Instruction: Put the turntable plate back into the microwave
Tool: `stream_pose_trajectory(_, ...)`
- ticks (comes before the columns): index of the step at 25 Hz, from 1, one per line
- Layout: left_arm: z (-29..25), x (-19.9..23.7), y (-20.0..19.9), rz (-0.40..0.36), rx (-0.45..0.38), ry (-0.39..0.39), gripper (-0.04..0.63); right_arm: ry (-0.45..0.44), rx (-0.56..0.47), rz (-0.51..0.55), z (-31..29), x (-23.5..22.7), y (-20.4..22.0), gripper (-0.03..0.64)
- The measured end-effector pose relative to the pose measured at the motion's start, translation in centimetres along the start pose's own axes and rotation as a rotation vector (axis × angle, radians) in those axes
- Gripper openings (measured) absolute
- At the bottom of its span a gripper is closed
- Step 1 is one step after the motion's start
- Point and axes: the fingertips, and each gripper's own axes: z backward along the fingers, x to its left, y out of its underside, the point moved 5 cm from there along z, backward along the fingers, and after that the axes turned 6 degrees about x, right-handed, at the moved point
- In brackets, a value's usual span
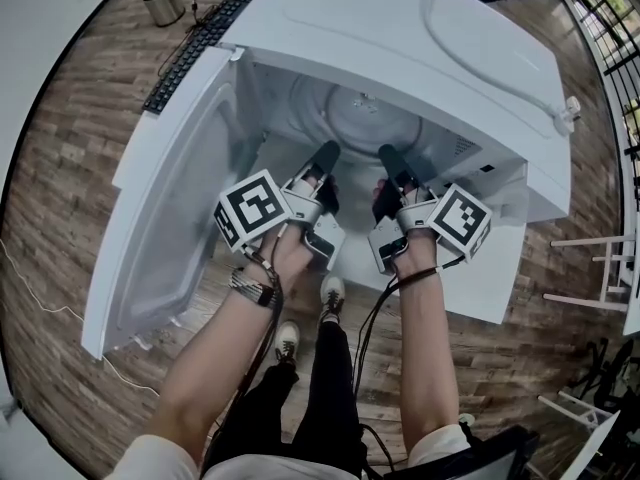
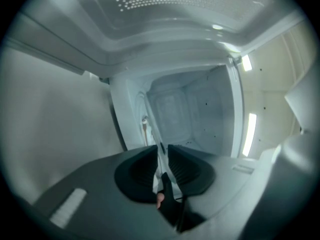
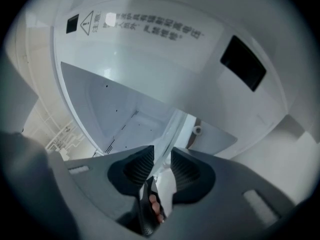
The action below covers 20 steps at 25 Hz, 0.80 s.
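The white microwave (image 1: 420,38) stands with its door (image 1: 170,218) swung open to the left. The clear glass turntable plate (image 1: 362,118) lies inside the cavity, and both grippers reach in to its near rim. My left gripper (image 1: 325,156) is shut on the rim. In the left gripper view the thin glass edge (image 2: 151,129) runs straight between the dark ribbed pads (image 2: 145,171). My right gripper (image 1: 390,158) stands open. In the right gripper view the glass rim (image 3: 172,126) passes through the gap between its pads (image 3: 186,171), and bare white shows beside it.
A black keyboard (image 1: 195,43) and a metal cup (image 1: 163,3) sit on the wooden surface behind the door. A white rack (image 1: 600,268) stands at the right. The person's shoes (image 1: 330,293) are on the wooden floor below the microwave's front edge.
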Motion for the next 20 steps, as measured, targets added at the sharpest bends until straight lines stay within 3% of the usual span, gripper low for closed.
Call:
stream_pose_trajectory(11,-0.1,0.3,-1.4,0.075,-0.062,0.008,0.037,-0.06,0.087,0.07,0.2,0.4,1.8,0.117)
stream_pose_trajectory(15,-0.1,0.5,-2.0,0.06,-0.067,-0.011,0.032,-0.038,0.074,0.086,0.5,0.0,1.6,0.071)
stream_pose_trajectory(20,-0.1,0.3,-2.0,0.037,-0.043,-0.02,0.034,-0.022,0.065,0.065,0.3,-0.1,1.5,0.067)
